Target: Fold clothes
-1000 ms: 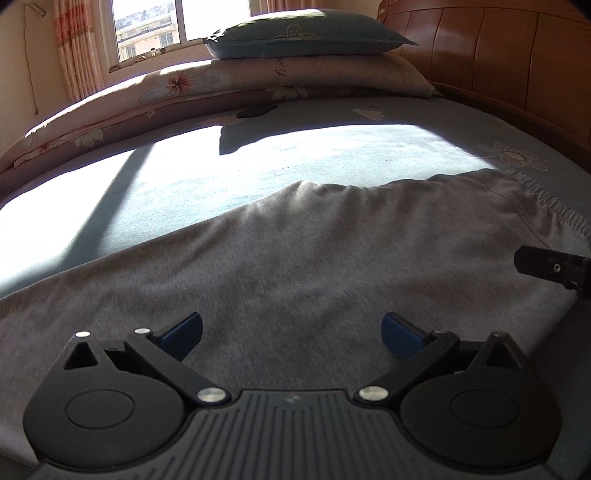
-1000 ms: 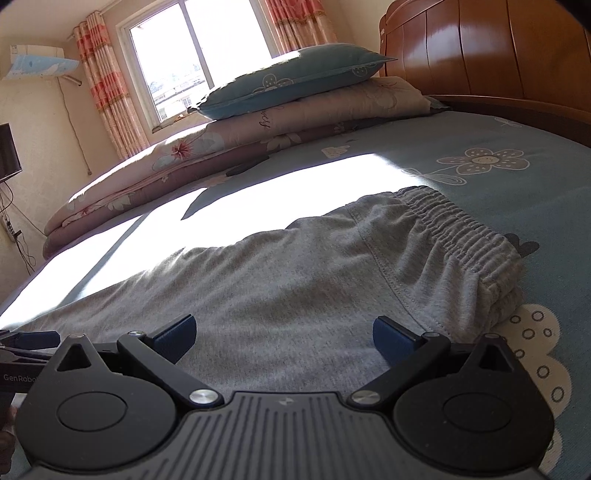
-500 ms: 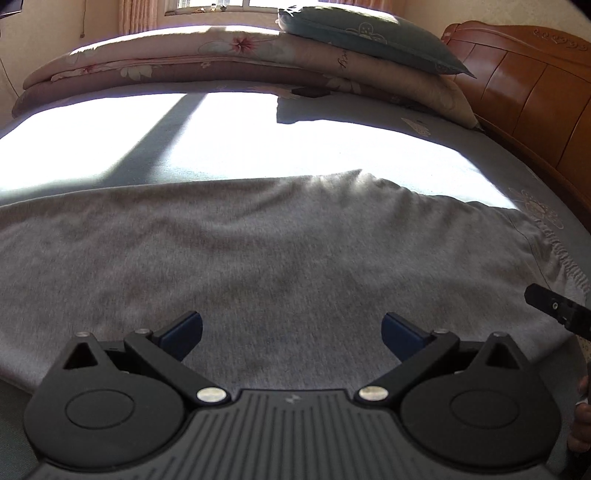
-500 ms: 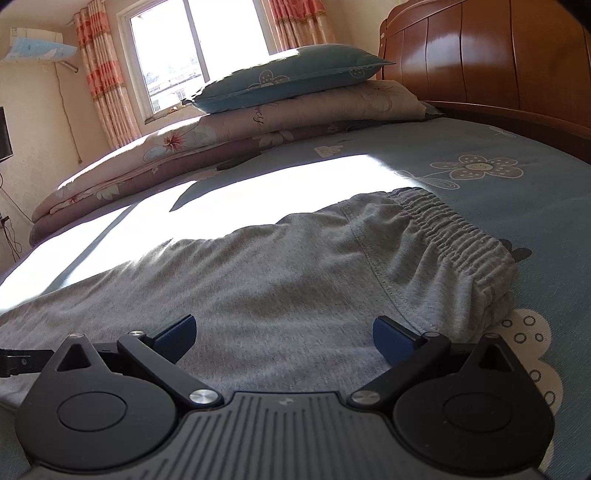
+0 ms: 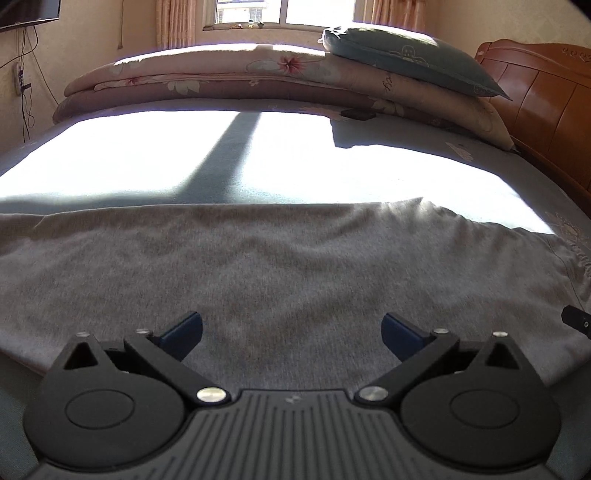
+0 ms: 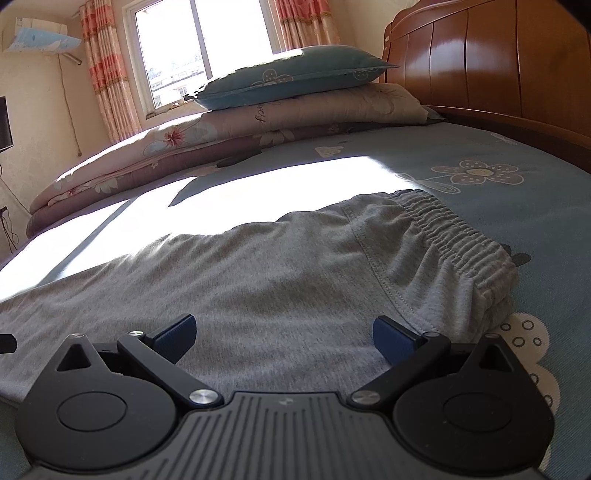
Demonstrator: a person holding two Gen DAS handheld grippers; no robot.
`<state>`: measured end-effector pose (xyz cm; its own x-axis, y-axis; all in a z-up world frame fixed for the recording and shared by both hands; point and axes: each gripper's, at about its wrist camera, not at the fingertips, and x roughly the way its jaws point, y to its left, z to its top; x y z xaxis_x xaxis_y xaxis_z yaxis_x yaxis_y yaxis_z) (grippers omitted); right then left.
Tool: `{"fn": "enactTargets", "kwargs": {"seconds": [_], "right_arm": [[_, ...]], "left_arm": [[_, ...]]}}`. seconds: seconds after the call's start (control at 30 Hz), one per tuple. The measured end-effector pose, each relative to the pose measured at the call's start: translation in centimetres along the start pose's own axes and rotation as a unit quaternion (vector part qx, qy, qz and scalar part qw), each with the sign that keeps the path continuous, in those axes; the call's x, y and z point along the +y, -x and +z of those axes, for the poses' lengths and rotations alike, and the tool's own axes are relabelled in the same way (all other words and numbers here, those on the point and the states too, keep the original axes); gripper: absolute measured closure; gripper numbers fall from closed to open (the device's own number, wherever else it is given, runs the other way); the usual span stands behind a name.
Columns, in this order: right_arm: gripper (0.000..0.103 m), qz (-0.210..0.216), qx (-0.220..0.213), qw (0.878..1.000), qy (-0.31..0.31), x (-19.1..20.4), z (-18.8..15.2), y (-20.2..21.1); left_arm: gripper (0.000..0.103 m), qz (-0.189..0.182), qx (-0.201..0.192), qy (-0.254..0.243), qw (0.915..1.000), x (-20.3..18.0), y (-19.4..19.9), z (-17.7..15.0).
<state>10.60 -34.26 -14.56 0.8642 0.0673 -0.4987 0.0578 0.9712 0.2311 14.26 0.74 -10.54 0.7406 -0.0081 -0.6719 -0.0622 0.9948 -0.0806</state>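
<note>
While grey trousers [image 5: 295, 266] lie flat beneath, left gripper [image 5: 291, 332] jaws spread wide, right gripper [image 6: 282, 332] likewise, both empty

- The left gripper [image 5: 291, 330] has swung left along the trousers [image 5: 280, 273]: its view went from the waist end to the long leg.
- The window [image 5: 284, 11] now sits straight ahead in that view, and the headboard [image 5: 546, 92] has slid to the right edge.
- The right gripper [image 6: 282, 334] has edged slightly nearer the waistband [image 6: 454, 229].
- The left gripper's tip [image 6: 7, 342] shows less at the right view's left edge.
</note>
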Motion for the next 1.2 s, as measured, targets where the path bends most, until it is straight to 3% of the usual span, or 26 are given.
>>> {"fn": "enactTargets", "kwargs": {"seconds": [0.2, 0.33, 0.47, 0.6, 0.73, 0.9, 1.03, 1.2], "right_arm": [[0.0, -0.001, 0.0, 1.0, 0.003, 0.1, 0.0, -0.1], [0.0, -0.003, 0.0, 1.0, 0.006, 0.2, 0.0, -0.2], [0.0, -0.005, 0.0, 1.0, 0.008, 0.3, -0.1, -0.2], [0.0, -0.008, 0.0, 1.0, 0.008, 0.3, 0.0, -0.4], [0.0, -0.014, 0.004, 1.0, 0.013, 0.5, 0.0, -0.7], [0.0, -0.02, 0.011, 1.0, 0.022, 0.8, 0.0, -1.0], [0.0, -0.022, 0.013, 0.999, 0.024, 0.8, 0.1, -1.1], [0.0, -0.02, 0.012, 0.999, 0.023, 0.8, 0.1, -1.1]], "left_arm": [[0.001, 0.017, 0.031, 0.034, 0.9988, 1.7, -1.3, -1.8], [0.001, 0.007, 0.026, -0.008, 0.9996, 1.5, -0.1, -2.8], [0.001, -0.01, 0.003, -0.004, 0.9999, 3.6, 0.9, -0.2], [0.001, -0.029, -0.005, 0.042, 0.9987, 8.5, -0.2, 3.6], [0.001, -0.018, 0.01, 0.089, 0.9958, 12.9, -2.3, 4.7], [0.001, 0.009, 0.025, 0.135, 0.9906, 17.0, -4.4, 3.7], [0.001, 0.018, 0.02, 0.143, 0.9894, 18.4, -4.5, 3.5], [0.001, 0.069, 0.032, 0.149, 0.9858, 19.4, -4.4, 4.5]]}}
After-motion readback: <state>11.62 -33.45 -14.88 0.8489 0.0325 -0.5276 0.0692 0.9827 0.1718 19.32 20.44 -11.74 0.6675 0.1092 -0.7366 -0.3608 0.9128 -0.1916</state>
